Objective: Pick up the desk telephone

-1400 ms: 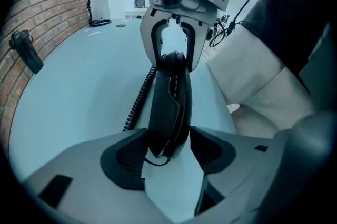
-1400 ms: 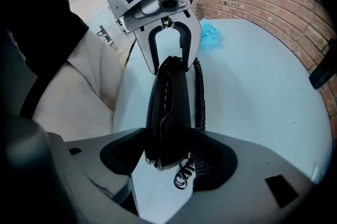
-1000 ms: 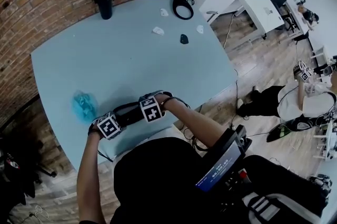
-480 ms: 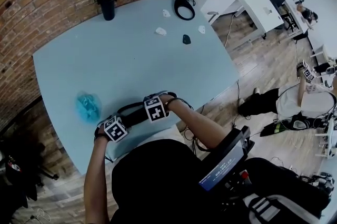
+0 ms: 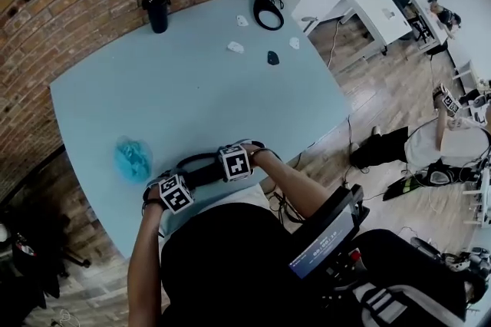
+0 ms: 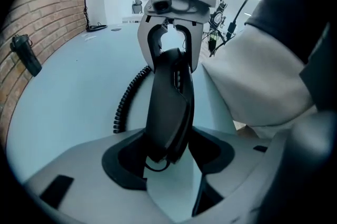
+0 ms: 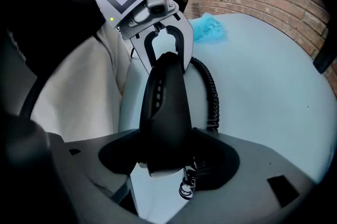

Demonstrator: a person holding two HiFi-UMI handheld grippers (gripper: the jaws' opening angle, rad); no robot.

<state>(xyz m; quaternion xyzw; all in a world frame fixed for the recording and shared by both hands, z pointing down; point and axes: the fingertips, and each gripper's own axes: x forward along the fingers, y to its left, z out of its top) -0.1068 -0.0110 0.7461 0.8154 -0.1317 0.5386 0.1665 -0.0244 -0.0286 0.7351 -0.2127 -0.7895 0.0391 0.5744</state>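
from above, both ends of the handset are hidden, its cord partly.

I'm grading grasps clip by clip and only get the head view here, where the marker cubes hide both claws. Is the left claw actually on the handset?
Observer: Yes. In the left gripper view the left claw has its jaws closed on one end of the handset.
Operator: And the right claw?
Observer: The right claw has the other end between its jaws. Both look to be against it, though they have just been opening slightly.
Operator: Any cord near those jaws?
Observer: Yes. A few loops of the coiled cord sit right beside one jaw, at the handset's end.
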